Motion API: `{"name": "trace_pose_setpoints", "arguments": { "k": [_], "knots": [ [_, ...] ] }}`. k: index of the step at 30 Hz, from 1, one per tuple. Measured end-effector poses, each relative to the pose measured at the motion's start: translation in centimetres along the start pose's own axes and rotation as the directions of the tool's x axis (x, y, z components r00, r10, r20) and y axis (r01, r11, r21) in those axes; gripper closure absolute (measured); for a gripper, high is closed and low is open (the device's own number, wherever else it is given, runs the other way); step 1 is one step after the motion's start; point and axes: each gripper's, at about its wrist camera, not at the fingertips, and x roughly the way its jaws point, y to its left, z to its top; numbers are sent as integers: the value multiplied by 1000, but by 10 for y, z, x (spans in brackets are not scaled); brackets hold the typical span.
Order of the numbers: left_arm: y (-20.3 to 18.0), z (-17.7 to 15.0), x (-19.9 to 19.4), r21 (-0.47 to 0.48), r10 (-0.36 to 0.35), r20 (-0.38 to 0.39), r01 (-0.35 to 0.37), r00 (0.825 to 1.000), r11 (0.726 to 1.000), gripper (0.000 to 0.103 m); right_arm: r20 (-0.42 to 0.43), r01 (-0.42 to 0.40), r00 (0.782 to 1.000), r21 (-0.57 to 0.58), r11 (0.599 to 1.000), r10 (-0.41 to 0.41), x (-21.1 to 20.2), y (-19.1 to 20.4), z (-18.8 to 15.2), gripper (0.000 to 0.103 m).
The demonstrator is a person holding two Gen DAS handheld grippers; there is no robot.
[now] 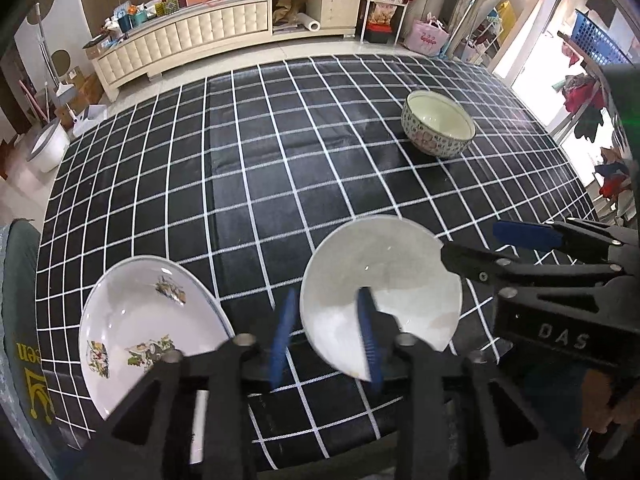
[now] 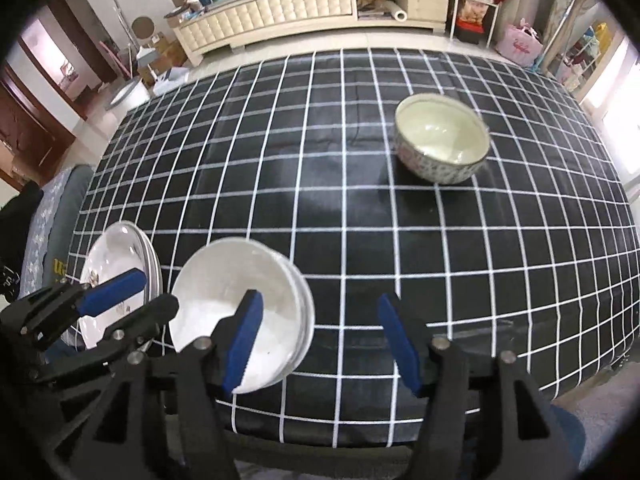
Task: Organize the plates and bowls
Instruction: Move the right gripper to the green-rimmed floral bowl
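A stack of plain white bowls (image 1: 380, 276) (image 2: 224, 292) sits near the table's front edge. A stack of white plates with a flower print (image 1: 136, 320) (image 2: 116, 260) lies to its left. A patterned bowl (image 1: 438, 124) (image 2: 442, 138) stands alone farther back on the right. My left gripper (image 1: 326, 336) is open, its right finger over the white bowls' near rim, its left finger outside; it holds nothing. It also shows in the right wrist view (image 2: 132, 296). My right gripper (image 2: 320, 340) is open and empty, its left finger over the white bowls; it also shows in the left wrist view (image 1: 484, 246).
The table wears a black cloth with a white grid (image 1: 260, 168) (image 2: 360, 216). A cushioned chair (image 1: 20, 320) stands at the left edge. A long cream cabinet (image 1: 224, 36) and shelves with clutter stand beyond the table's far side.
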Motion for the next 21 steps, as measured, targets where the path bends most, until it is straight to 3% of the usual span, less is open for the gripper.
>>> {"name": "trace_pose_setpoints", "arguments": {
  "k": [5,15,21],
  "knots": [
    [-8,15,-10,8,15,41,-16,999,1000,70,34,-10,999,22,1000,9,-15,-17,11,37],
    [-39,65,-22,37,23,97,-26,995,999,58,87,-5,996,56,998,0,-32,-56,41,35],
    [-64,96,-12,62,20,97,-26,995,998,57,120,11,992,98,995,-22,-36,-87,59,35]
  ]
}}
